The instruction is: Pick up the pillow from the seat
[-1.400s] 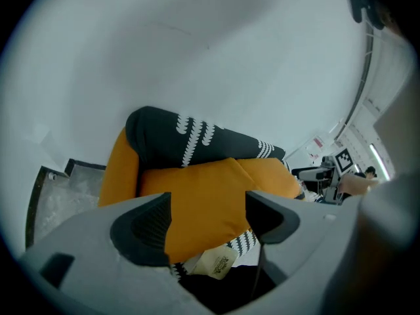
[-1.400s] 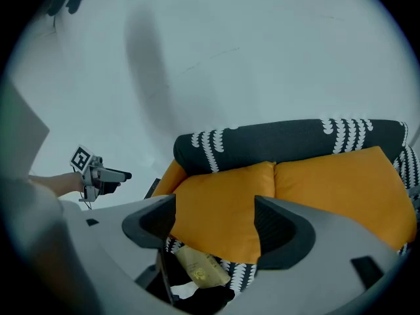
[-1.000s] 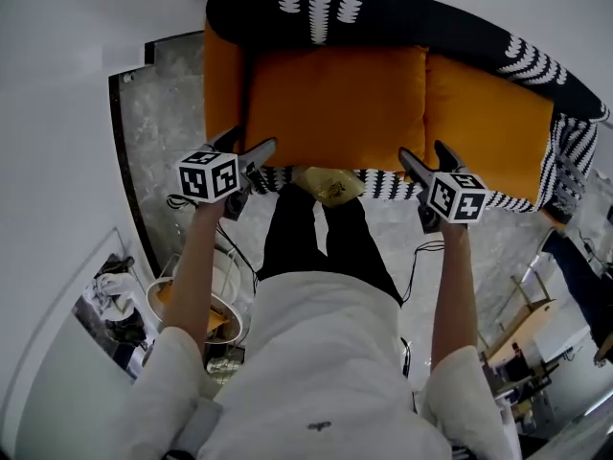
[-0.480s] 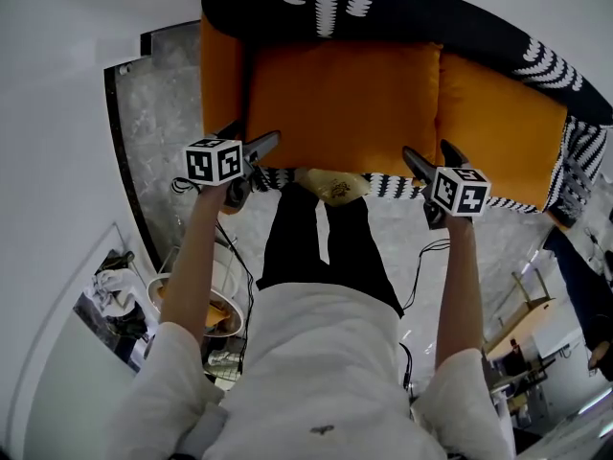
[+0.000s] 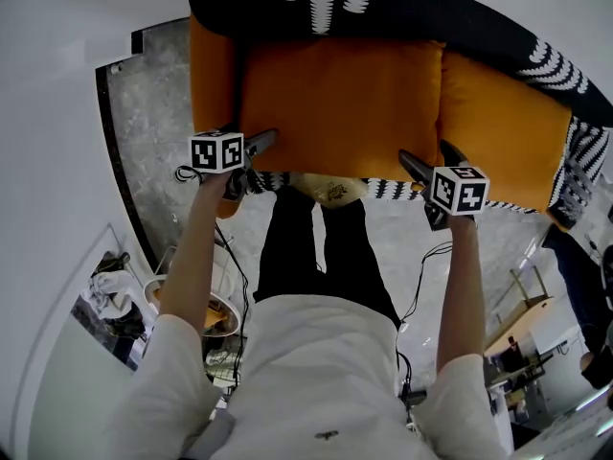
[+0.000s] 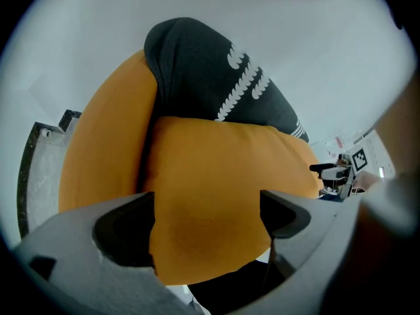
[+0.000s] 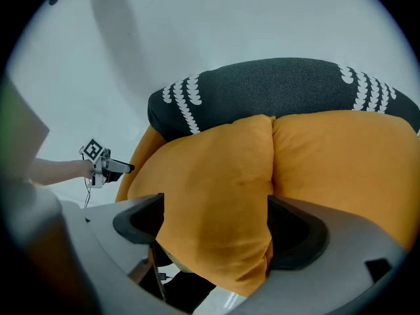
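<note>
The biggest thing here is the sofa [image 5: 450,22], with a black back printed with white leaf-like rows and orange upholstery. The orange pillow [image 5: 340,103] lies flat on the seat at its left end, against the backrest, touching a second orange cushion [image 5: 503,113] on its right. The person stands at its front edge. The left gripper [image 6: 207,209] is at the pillow's front left corner with its jaws wide and opening, and the corner fills the gap between them without being visibly pinched. The right gripper [image 7: 215,223] is at the front right corner, its jaws likewise wide and opening around the cloth. The pillow looks plump, soft and light, so it will likely squash under the pads and sag in the middle when raised. A deep bite at both front corners, closed well into the filling and lifted together, seems the safest hold. No brand, label or readable writing shows. The marker cube [image 5: 217,151] on each gripper bears only black-and-white squares.
</note>
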`<state>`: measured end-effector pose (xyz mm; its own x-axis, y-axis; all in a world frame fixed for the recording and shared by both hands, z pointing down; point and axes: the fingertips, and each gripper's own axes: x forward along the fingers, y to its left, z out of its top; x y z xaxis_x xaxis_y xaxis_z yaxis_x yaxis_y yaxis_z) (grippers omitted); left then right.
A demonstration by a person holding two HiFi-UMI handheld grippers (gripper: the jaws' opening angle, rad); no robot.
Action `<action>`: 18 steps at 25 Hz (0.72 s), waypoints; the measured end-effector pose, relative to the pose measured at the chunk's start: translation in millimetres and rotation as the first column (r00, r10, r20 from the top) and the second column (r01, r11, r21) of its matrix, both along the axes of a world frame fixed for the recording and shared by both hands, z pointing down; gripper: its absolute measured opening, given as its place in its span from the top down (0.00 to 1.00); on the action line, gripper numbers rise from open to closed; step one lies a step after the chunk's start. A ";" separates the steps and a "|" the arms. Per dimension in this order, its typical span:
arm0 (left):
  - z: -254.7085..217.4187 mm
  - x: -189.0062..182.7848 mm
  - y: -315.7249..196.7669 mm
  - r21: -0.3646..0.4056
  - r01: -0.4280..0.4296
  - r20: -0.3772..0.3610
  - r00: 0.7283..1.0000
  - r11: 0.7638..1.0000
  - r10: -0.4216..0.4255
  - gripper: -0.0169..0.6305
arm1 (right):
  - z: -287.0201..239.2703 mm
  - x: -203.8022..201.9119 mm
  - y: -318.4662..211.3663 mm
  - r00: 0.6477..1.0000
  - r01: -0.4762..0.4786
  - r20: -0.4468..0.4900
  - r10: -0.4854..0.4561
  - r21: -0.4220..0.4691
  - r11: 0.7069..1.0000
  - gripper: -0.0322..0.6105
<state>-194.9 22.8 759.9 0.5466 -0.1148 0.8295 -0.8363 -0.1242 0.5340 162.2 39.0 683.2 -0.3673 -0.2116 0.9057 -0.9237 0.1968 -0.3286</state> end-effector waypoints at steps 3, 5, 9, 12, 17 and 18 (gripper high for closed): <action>14.1 2.2 0.2 -0.019 0.006 0.007 1.000 1.000 -0.006 0.20 | 7.1 5.2 3.5 1.000 -0.005 -0.003 0.005 -0.026 1.000 0.27; 21.0 2.9 1.5 -0.032 0.001 0.013 1.000 1.000 0.000 0.18 | 11.2 6.9 5.8 1.000 -0.013 0.000 0.013 -0.039 0.999 0.26; 30.4 3.4 5.7 -0.061 -0.001 0.009 1.000 0.998 0.001 0.13 | 18.5 3.0 8.6 0.999 -0.017 0.028 0.018 -0.057 0.998 0.26; 35.4 -0.7 9.8 -0.086 0.014 0.002 1.000 0.996 -0.014 0.12 | 22.1 -0.6 9.6 0.999 -0.014 0.031 0.016 -0.068 0.998 0.26; 43.5 -1.8 15.7 -0.128 0.024 -0.024 0.999 0.991 -0.028 0.11 | 28.3 -0.8 7.4 1.000 -0.007 0.018 0.008 -0.086 0.996 0.26; 45.2 -0.5 16.3 -0.134 0.023 -0.027 0.999 0.991 -0.027 0.11 | 30.3 -0.4 7.2 1.000 -0.005 0.012 0.006 -0.091 0.996 0.26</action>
